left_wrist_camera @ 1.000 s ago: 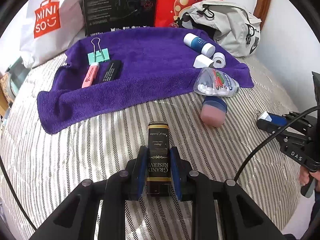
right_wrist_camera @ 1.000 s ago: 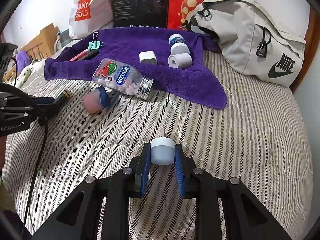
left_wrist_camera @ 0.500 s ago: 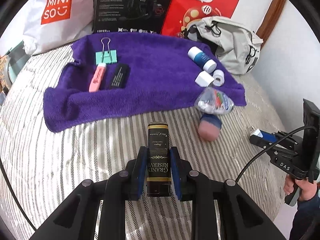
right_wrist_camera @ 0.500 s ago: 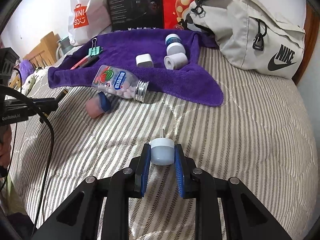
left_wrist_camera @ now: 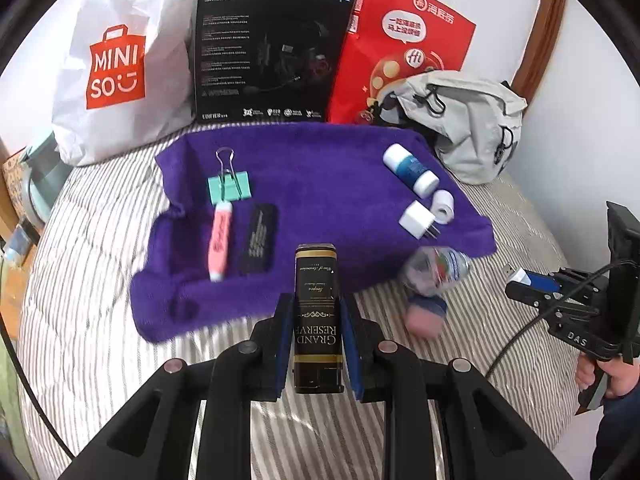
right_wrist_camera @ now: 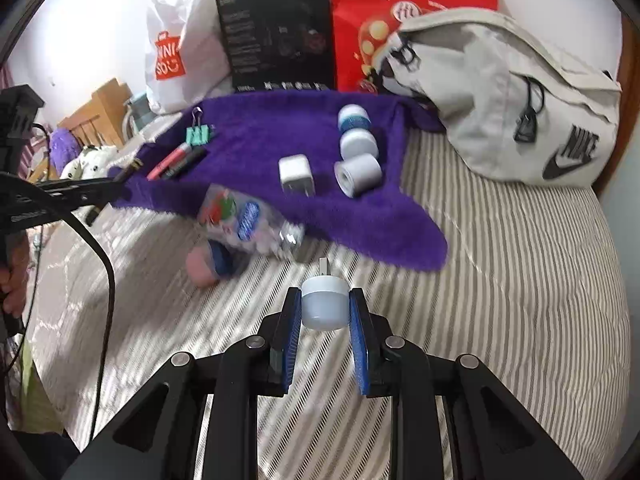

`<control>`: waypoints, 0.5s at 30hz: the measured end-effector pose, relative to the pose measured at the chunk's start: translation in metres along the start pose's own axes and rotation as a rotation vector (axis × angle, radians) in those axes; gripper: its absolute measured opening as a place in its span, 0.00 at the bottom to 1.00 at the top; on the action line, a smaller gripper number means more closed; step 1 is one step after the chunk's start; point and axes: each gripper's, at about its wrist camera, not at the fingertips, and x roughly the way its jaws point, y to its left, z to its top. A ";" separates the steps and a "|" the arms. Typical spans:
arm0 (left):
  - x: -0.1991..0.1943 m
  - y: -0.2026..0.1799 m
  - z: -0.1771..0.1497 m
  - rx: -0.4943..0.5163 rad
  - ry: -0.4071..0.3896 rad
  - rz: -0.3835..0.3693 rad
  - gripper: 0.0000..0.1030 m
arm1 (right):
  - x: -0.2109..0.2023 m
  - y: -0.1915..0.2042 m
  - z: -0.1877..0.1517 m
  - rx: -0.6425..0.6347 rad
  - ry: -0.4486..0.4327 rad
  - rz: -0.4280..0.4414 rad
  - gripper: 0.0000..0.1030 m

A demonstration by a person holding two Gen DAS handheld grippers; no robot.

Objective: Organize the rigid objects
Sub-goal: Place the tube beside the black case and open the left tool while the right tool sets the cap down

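Striped bed cover (right_wrist_camera: 520, 280) w/ a purple towel (left_wrist_camera: 320, 184) spread at 12 o'clock, bags + a black box behind it.

Left gripper (left_wrist_camera: 316, 320) is clamped tight on a black Grand Reserve tin (left_wrist_camera: 318, 312), held just over the towel's near edge. Right gripper (right_wrist_camera: 325, 312) is closed on a small white USB plug (right_wrist_camera: 324, 304), over the stripes. Candy bottle (right_wrist_camera: 248, 220) lies at 11 o'clock from it, on the towel edge, pink-blue cup (right_wrist_camera: 208, 260) touching it. Green binder clip (left_wrist_camera: 229, 188), pink marker (left_wrist_camera: 221, 240), white charger (left_wrist_camera: 416, 220) already on the towel.

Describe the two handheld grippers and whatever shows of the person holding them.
Each gripper, left and right, is a black jointed frame with silver pivot bolts and flat blue finger pads. Seen from across, the right unit carries white DAS lettering, a black cable and a boxy black housing. A dark blue sleeve shows.
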 end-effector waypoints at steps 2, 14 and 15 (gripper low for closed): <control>0.002 0.002 0.007 0.005 -0.003 0.003 0.22 | 0.001 0.004 0.009 -0.013 -0.009 0.000 0.23; 0.054 0.013 0.051 0.017 0.045 -0.025 0.22 | 0.010 0.004 0.060 -0.029 -0.058 0.021 0.23; 0.060 0.013 0.053 0.016 0.049 -0.028 0.22 | 0.012 0.003 0.063 -0.031 -0.062 0.018 0.23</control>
